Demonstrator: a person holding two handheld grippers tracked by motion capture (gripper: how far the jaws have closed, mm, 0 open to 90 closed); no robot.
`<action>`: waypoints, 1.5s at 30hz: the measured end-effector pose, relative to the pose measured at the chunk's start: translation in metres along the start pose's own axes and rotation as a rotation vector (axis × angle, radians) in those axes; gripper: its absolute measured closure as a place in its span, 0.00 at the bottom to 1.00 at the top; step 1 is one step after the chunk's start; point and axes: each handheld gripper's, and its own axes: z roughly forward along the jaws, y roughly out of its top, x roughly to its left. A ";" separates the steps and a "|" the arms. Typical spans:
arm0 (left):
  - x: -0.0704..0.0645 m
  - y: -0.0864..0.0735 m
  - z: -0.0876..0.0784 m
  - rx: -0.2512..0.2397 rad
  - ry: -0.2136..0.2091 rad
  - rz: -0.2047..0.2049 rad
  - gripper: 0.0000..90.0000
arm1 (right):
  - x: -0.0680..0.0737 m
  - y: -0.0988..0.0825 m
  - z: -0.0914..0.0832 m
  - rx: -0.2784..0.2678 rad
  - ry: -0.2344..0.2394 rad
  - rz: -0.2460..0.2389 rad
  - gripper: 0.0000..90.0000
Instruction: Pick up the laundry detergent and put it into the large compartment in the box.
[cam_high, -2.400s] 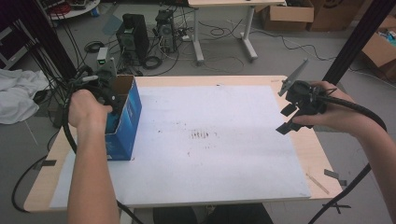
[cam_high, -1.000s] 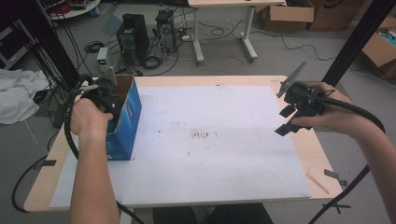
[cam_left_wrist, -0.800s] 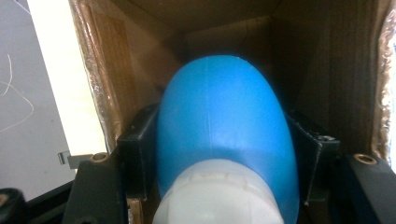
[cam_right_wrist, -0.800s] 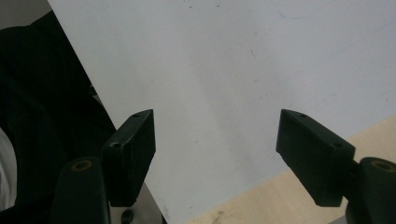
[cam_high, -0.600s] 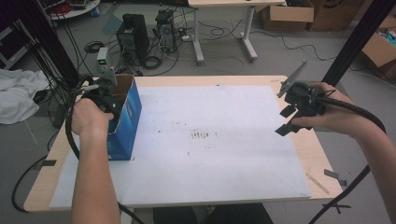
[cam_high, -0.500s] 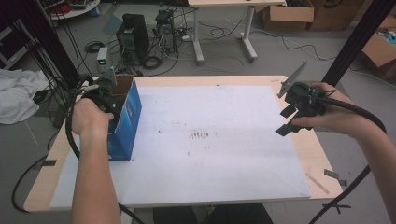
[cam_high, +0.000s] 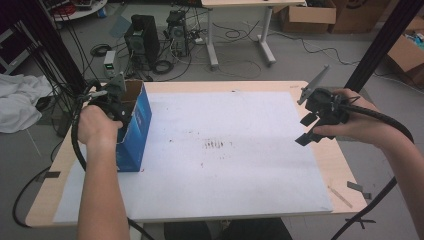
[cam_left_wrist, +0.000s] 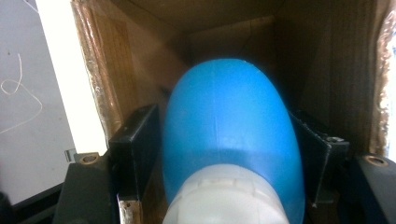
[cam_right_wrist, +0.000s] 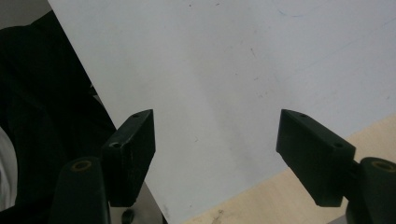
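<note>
A tall blue carton with an open top stands at the left edge of the white sheet. My left gripper reaches down into it. In the left gripper view a smooth blue egg-shaped thing with a white base sits between the black jaws of my left gripper, with brown cardboard walls around it. These jaws have just been opening and lie alongside the egg without pressing on it. My right gripper hovers over the sheet's right edge, and in its own view my right gripper is open with nothing in it.
The wooden table shows bare strips left and right of the sheet. Bits of tape lie near the right front corner. Behind the table are computer towers, cables and cardboard boxes on the floor.
My left hand has sunk slightly toward the carton since the earliest frame. The right hand has stayed where it was.
</note>
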 end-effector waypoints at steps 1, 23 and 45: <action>0.000 0.000 0.000 0.001 -0.001 0.003 0.36 | 0.000 0.000 0.000 -0.002 0.001 -0.002 0.32; 0.001 -0.003 -0.034 -0.058 0.022 0.044 0.19 | -0.002 0.000 -0.002 -0.007 0.004 0.002 0.32; -0.065 0.022 -0.073 -0.173 -0.027 0.211 0.17 | -0.003 0.004 -0.006 -0.008 0.007 0.000 0.32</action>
